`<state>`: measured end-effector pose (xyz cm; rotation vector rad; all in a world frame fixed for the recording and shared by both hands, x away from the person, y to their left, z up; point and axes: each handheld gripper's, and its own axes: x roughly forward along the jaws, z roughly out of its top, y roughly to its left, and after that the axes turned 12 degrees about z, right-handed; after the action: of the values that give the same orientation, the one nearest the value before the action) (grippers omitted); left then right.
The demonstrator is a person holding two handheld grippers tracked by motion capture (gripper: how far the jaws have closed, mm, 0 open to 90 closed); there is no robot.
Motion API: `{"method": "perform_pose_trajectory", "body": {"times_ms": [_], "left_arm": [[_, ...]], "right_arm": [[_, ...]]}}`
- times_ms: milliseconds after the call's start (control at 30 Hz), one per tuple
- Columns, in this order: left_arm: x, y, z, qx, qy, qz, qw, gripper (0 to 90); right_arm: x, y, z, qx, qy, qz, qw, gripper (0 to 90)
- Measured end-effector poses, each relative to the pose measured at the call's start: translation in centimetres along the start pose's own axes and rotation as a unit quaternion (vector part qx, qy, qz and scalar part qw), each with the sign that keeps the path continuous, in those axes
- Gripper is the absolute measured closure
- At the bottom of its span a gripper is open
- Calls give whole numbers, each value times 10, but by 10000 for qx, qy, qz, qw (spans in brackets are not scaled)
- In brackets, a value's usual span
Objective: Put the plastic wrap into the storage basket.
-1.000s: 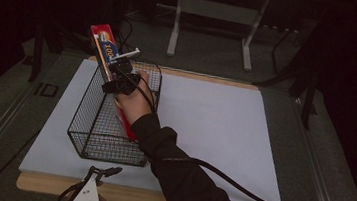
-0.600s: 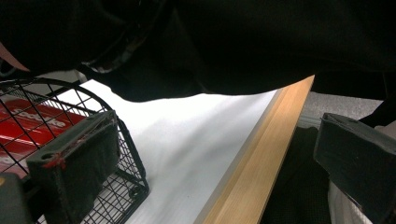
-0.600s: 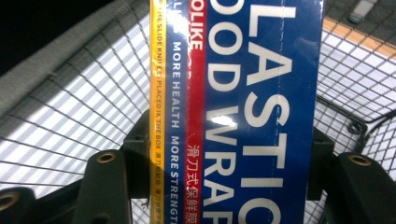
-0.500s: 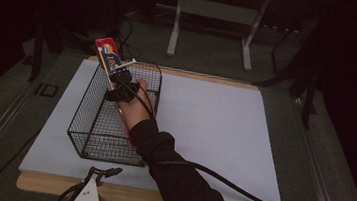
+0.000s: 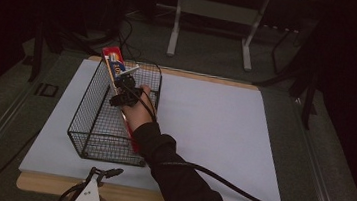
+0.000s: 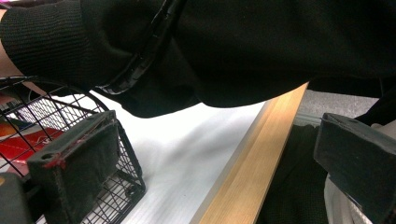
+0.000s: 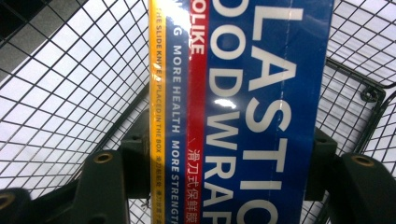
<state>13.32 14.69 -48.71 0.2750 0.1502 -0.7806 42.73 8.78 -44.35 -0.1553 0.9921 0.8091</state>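
right gripper (image 5: 124,82) fingers clasping plastic-wrap box (image 7: 243,112), inside wire basket (image 5: 84,120)

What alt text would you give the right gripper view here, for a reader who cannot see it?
A long plastic wrap box, blue with white lettering, a red stripe and a yellow edge, runs up the frame between the right gripper, whose two black jaws sit against its sides. Behind it lies the black wire basket, with white table cover showing through the mesh.

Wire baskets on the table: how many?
1. The black wire basket sits on the left part of the white sheet, with the plastic wrap box slanting into it, clamped in the right gripper.
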Motion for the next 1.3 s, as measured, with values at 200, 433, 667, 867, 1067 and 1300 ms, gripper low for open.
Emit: {"method": "perform_pose_trajectory", "body": {"times_ms": [200, 433, 667, 867, 1067, 1300], "left_arm": [[0, 0, 0, 6, 36, -23, 10000, 9], [1, 0, 0, 11, 49, -15, 10000, 10], [2, 0, -1, 4, 77, -15, 10000, 10], [3, -1, -1, 11, 104, 30, 9999, 10], [4, 0, -1, 7, 131, 47, 9999, 9], [5, 0, -1, -9, 148, 69, 9999, 10]], "right_arm": [[-5, 2, 0, -120, -61, 133, 9998, 255], [-25, 1, -2, -401, -374, 464, 9974, 137], [-57, -8, -12, -825, -570, 863, 9912, 132], [-84, -24, -31, -971, -684, 977, 9881, 131], [-114, -39, -50, -959, -942, 982, 9860, 131], [-135, -54, -73, -1026, -1034, 975, 9845, 131]]}}
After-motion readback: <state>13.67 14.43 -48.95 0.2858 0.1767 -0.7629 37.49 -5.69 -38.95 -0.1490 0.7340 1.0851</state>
